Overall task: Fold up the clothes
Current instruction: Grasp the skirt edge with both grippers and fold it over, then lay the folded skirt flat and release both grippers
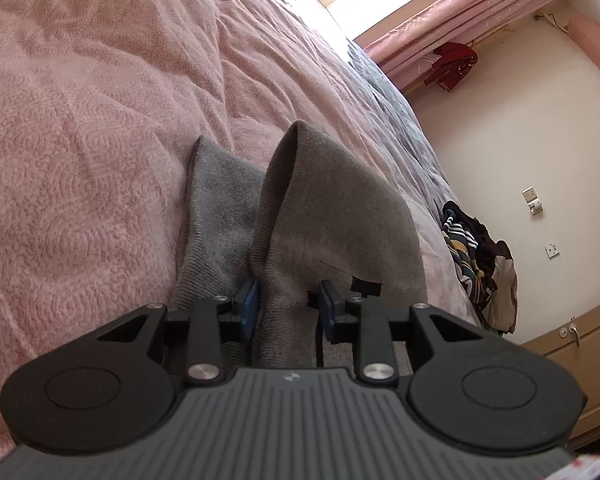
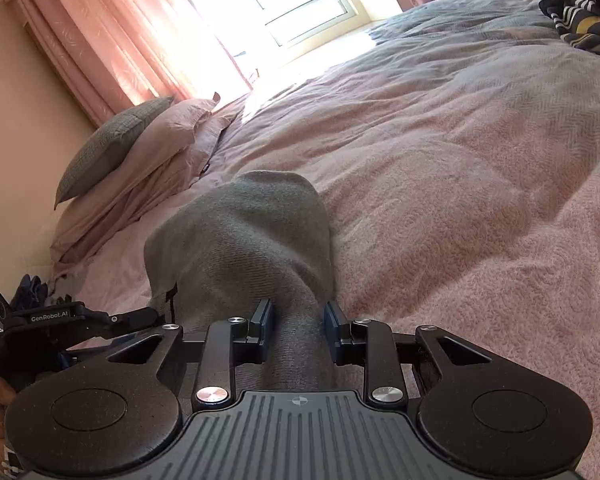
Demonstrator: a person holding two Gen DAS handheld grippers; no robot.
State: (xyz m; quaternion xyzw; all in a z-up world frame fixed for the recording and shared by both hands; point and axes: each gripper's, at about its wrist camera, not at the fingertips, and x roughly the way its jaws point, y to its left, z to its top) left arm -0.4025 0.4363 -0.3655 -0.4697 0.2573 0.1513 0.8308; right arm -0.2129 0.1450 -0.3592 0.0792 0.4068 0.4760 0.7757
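A grey knitted garment (image 1: 324, 216) lies on the pink bed cover (image 1: 92, 128), bunched into two raised folds. My left gripper (image 1: 287, 306) is shut on the nearer fold, cloth pinched between its blue pads (image 1: 249, 308). A small black label (image 1: 366, 287) shows on the cloth beside the right pad. In the right wrist view the same grey garment (image 2: 256, 232) rises in a hump ahead, and my right gripper (image 2: 298, 326) is shut on a thick band of it. The left gripper (image 2: 80, 320) appears at the far left of that view, close beside the cloth's edge.
A heap of other clothes, one striped (image 1: 476, 256), lies at the bed's far edge by the wall. Grey and pink pillows (image 2: 140, 148) rest at the head of the bed under pink curtains (image 2: 100, 28). A wooden cabinet (image 1: 580, 344) stands beside the bed.
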